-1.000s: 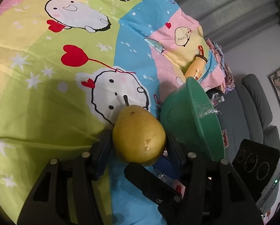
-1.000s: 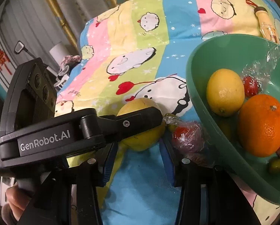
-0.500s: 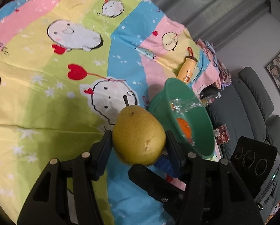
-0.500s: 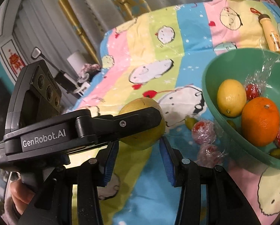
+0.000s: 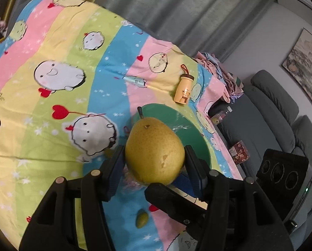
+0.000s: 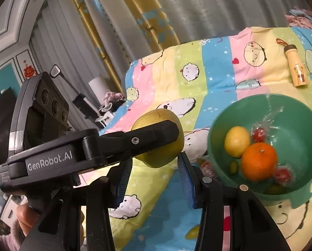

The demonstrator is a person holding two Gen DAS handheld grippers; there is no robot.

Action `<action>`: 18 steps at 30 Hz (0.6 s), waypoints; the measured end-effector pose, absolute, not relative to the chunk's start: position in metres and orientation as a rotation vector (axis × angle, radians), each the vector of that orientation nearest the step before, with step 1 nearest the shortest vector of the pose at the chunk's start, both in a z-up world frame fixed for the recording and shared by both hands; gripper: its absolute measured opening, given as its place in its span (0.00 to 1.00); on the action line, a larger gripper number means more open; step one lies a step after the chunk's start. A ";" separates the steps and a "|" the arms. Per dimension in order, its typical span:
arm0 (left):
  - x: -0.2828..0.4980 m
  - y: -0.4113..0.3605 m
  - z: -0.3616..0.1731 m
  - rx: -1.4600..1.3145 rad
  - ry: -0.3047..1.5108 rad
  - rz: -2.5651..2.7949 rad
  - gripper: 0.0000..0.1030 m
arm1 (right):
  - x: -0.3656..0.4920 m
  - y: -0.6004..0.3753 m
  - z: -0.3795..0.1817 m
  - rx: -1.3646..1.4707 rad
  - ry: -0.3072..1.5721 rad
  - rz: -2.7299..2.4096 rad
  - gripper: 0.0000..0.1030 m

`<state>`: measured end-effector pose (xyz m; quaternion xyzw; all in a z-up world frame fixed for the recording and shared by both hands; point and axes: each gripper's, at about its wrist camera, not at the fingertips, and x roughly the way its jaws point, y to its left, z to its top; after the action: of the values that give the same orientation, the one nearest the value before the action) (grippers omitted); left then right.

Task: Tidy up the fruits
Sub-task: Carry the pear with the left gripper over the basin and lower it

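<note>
Closest to me, the left tongs (image 5: 154, 163) are clamped on a yellow-green pear (image 5: 154, 153), one pad pressing each flank. The right tongs (image 6: 156, 165) stand partly apart with nothing between their pads; the pear sits just past their tips, held by the other tool, whose black finger crosses in front of it.

A second ago the pear hung low over the bright cartoon bedspread (image 5: 51, 104). It has since been lifted well clear, both hands rising together, and the green bowl (image 6: 298, 113) now lies below and beyond the pear rather than beside it. I'd judge the pick-up finished and the carry to the bowl under way, with only the lowering and letting go left.

The pear's long axis runs away from the left tongs, fat end nearest them, narrow neck and dark stem (image 5: 140, 113) aimed forward towards the bowl.

Further out, the bowl holds a lemon (image 6: 237, 144), an orange (image 6: 258, 161) and small wrapped red fruits. A small green fruit (image 5: 141, 220) lies loose on the bedspread, and a little yellow bottle (image 5: 184, 92) lies beyond the bowl.
</note>
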<state>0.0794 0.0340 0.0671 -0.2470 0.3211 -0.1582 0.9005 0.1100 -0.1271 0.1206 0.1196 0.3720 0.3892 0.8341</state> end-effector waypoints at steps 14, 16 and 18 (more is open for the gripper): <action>0.161 -0.063 0.079 -0.402 0.768 -0.457 0.54 | 0.169 -0.224 0.122 0.347 0.780 0.718 0.45; 0.170 -0.070 0.070 -0.411 0.796 -0.467 0.54 | 0.176 -0.234 0.115 0.355 0.807 0.696 0.45; 0.179 -0.074 0.061 -0.432 0.825 -0.472 0.54 | 0.182 -0.238 0.108 0.359 0.839 0.673 0.46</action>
<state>0.1792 -0.0740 0.0607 -0.2064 0.3941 -0.2253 0.8668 0.1818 -0.2382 0.1075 0.1702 0.3976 0.3185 0.8435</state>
